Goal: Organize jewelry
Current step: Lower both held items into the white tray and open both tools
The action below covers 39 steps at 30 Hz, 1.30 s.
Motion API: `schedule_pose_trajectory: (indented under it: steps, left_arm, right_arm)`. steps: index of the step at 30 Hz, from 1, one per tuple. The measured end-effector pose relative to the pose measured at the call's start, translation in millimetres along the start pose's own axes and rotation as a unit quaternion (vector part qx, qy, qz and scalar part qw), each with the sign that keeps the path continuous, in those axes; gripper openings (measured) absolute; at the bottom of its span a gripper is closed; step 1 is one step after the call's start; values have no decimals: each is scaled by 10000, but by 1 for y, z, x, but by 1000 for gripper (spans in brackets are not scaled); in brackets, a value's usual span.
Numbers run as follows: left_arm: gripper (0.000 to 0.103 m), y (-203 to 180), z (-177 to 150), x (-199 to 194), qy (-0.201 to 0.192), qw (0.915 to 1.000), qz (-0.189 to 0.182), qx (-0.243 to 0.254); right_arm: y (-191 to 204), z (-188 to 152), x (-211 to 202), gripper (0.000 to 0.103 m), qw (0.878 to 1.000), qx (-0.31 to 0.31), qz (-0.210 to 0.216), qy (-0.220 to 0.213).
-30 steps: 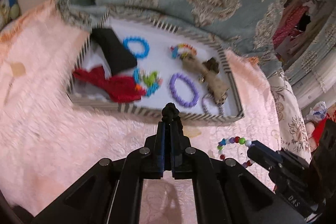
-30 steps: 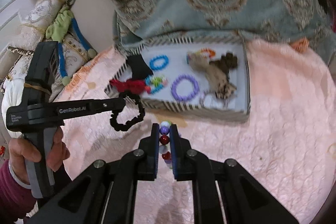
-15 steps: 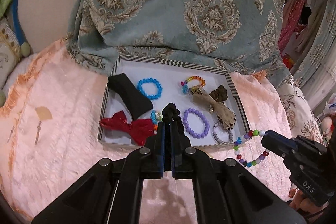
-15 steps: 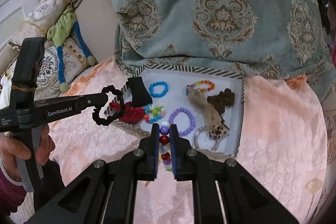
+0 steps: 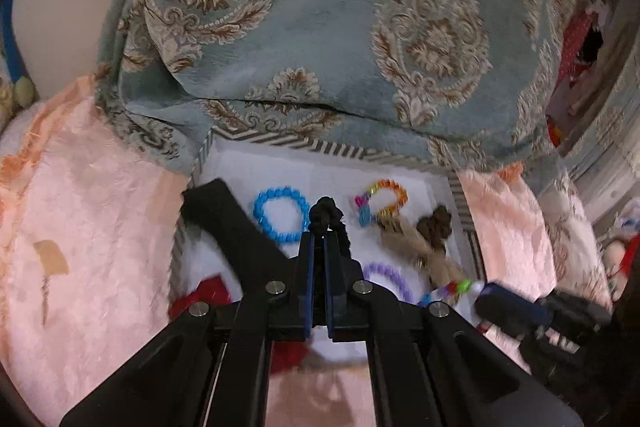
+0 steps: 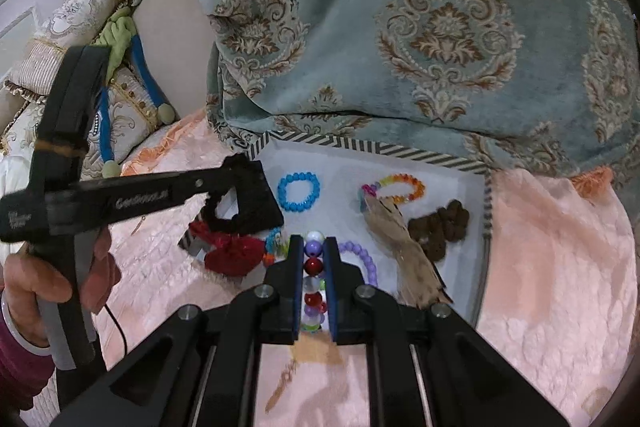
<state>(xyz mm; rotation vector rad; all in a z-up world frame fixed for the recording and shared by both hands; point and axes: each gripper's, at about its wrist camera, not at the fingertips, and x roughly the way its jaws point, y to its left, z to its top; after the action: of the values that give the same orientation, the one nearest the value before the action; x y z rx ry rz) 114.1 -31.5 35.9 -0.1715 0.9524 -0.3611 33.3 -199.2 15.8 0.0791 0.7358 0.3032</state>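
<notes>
The left gripper (image 5: 325,239) is pinching a black scrunchie (image 5: 329,213), its jaws closed on the fabric, and it is hanging over the middle of the striped tray (image 5: 288,143), just beside the blue bracelet (image 5: 282,214). The right gripper (image 6: 313,247) is clamping a multicoloured bead bracelet (image 6: 313,269), whose beads are running in a line between the fingers (the loop's far side is hidden below). It is sitting over the tray's near edge, beside the purple bracelet (image 6: 362,261). From both tools the tray's bare white floor is lying straight ahead and below, toward the far edge. The left gripper looks nearer to open space, so its drop is probably coming first; the right one is needing a spot clear of the purple bracelet.
</notes>
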Motion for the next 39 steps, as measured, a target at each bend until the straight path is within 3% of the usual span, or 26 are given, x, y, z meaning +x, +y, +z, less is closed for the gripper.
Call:
schedule_pose_trajectory:
  steps: [4,10,17,25,31,32,34,36,39]
  left_arm:
    - [0,9,21,27,35,9998,-69,-193]
    - [0,24,39,66,35,9995,197,-228]
    - [0,53,42,103,273,9973,507,-451]
    - [0,51,32,120,441,9971,484,-398]
    - [0,36,26,119,421,9972,586,-214]
    - [1,31,24,116,404,9970,635,-169]
    - [15,28,24,111,360,9970,681,-94]
    - [17,25,22,104,327,9968,730,-32]
    - [17,23,20,94,298,9962,812,16]
  right_arm:
    - [1,15,33,9,9998,9,173,105]
    - [-4,33,84,9,9988,176,413,181]
    - [-37,30,136,9,9975,317,-200,602]
    - [-41,13,140,9,9947,139,-717,723]
    - [-42,6,136,13,9943,207,-721,752]
    - [-42,5,134,16,9947,230,-688,733]
    - [-41,5,127,20,9957,280,-625,616]
    - [-38,5,120,28,9964,309,-587,527]
    - [-33,3,112,30,9966,325,-595,471]
